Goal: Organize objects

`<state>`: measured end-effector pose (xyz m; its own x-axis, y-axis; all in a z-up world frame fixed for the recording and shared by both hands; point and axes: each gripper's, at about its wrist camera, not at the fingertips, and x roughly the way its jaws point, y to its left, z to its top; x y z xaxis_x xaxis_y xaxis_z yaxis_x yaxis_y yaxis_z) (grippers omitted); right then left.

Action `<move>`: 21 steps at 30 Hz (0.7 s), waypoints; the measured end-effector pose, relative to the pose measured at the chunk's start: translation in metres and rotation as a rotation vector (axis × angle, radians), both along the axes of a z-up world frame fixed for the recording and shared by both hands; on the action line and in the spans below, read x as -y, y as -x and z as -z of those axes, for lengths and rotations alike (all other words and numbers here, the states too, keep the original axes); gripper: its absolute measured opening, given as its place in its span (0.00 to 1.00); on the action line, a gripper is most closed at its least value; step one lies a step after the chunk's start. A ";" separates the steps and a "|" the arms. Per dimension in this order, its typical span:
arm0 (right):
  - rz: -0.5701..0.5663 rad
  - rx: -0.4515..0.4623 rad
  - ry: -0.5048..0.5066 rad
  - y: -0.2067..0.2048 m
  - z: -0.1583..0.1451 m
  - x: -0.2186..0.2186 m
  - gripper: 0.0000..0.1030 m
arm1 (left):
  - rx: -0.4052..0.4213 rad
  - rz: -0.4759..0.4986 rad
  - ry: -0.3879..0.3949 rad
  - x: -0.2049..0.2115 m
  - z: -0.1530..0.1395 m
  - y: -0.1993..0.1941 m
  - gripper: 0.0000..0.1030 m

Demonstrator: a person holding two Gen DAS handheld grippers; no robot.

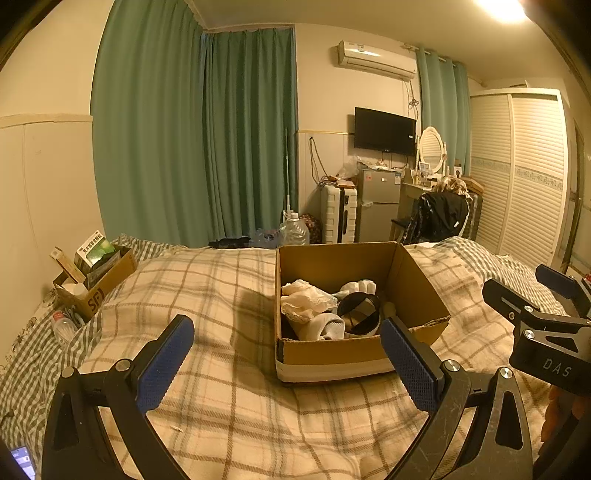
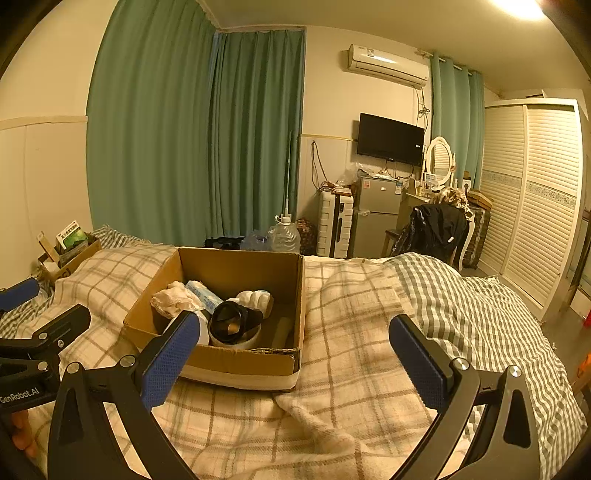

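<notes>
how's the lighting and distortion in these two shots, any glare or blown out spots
Left wrist view: warm yellow cast, the ceiling light blown out at top right, and the open brown cardboard box throwing a shadow leftward onto the plaid blanket. Right wrist view: same amber tint and blown-out lamp; fisheye bends the green curtains and darkens the corners.

— Ahead of the jaws?
— Green curtains (image 1: pixel 192 136), floor to ceiling, on cream walls (image 1: pixel 44 166). Lit warm from a ceiling lamp (image 1: pixel 502 9), up right.
— Further right?
— Air conditioner (image 1: pixel 376 61) high up, TV (image 1: pixel 384 131) under it, then fridge (image 1: pixel 378 203), oval mirror (image 1: pixel 431 147), louvred wardrobe (image 1: pixel 517 170).
— Below the jaws?
— Bed under a plaid blanket (image 1: pixel 229 387).
</notes>
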<state>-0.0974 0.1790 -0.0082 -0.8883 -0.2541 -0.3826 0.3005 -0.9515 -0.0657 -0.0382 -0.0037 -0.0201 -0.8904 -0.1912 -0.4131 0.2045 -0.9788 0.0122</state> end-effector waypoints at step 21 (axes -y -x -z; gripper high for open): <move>0.001 0.000 -0.001 -0.001 0.000 0.000 1.00 | 0.009 -0.012 0.001 0.000 0.002 0.001 1.00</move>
<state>-0.0968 0.1788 -0.0086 -0.8885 -0.2530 -0.3827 0.2997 -0.9517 -0.0667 -0.0391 -0.0033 -0.0217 -0.8843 -0.2027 -0.4206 0.2165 -0.9762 0.0153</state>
